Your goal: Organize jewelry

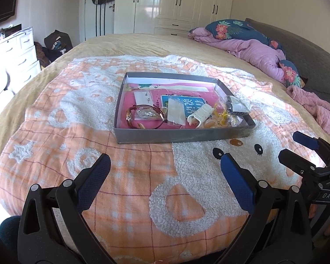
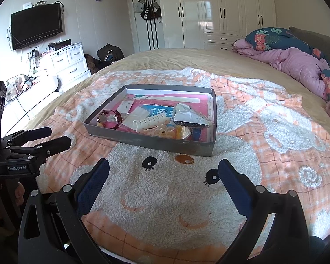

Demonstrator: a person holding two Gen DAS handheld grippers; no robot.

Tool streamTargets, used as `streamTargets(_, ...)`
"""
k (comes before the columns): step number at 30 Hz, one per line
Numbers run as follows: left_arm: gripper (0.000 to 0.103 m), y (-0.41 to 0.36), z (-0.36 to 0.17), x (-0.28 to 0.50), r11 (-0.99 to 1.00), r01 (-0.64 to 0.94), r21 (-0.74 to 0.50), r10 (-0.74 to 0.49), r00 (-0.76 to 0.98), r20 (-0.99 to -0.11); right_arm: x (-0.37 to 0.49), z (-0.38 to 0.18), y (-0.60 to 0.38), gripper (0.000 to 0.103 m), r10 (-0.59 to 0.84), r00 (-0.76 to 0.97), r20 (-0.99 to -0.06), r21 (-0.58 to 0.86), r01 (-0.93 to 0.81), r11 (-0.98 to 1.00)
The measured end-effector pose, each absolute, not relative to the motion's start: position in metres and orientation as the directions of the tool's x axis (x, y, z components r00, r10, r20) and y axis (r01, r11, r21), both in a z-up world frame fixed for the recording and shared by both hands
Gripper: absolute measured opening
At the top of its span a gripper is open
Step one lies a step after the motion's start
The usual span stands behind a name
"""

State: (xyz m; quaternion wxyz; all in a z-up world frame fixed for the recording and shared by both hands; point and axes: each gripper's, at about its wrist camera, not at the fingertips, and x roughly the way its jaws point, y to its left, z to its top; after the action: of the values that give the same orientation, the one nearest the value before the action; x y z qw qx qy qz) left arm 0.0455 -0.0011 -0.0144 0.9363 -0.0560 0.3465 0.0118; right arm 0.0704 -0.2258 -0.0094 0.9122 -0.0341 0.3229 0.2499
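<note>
**Both jaws spread wide, holding nothing**

The left gripper [image 1: 165, 165] hovers over the blanket [image 1: 129, 176] with jaws spread wide, touching nothing. The right gripper [image 2: 164, 169] is likewise wide apart and empty. Ahead of both jaws, well clear of the tips, sits the grey tray [image 1: 182, 135] holding a bracelet [image 1: 143, 116], cream hair clip [image 2: 149, 122] and small packets.

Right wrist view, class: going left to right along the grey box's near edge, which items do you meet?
Watch → cream hair clip → bag of dark beads, all inside the grey box.
</note>
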Motion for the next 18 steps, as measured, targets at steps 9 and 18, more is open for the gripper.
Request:
streamTargets(9, 0.094, -0.0009, -0.0130, 0.0455, 0.994, -0.062, -0.091, -0.012, 0.761, -0.649, 0.0700, -0.0100, -0.2257, 0.099, 0.432, 0.666, -0.609, 0.097, -0.477, 0.873)
streamTargets(18, 0.094, -0.0023, -0.0117, 0.0455, 0.994, -0.063, -0.085, -0.007, 0.762, -0.648, 0.0690, -0.0111, -0.2248, 0.099, 0.433, 0.662, -0.611, 0.098, -0.479, 0.872)
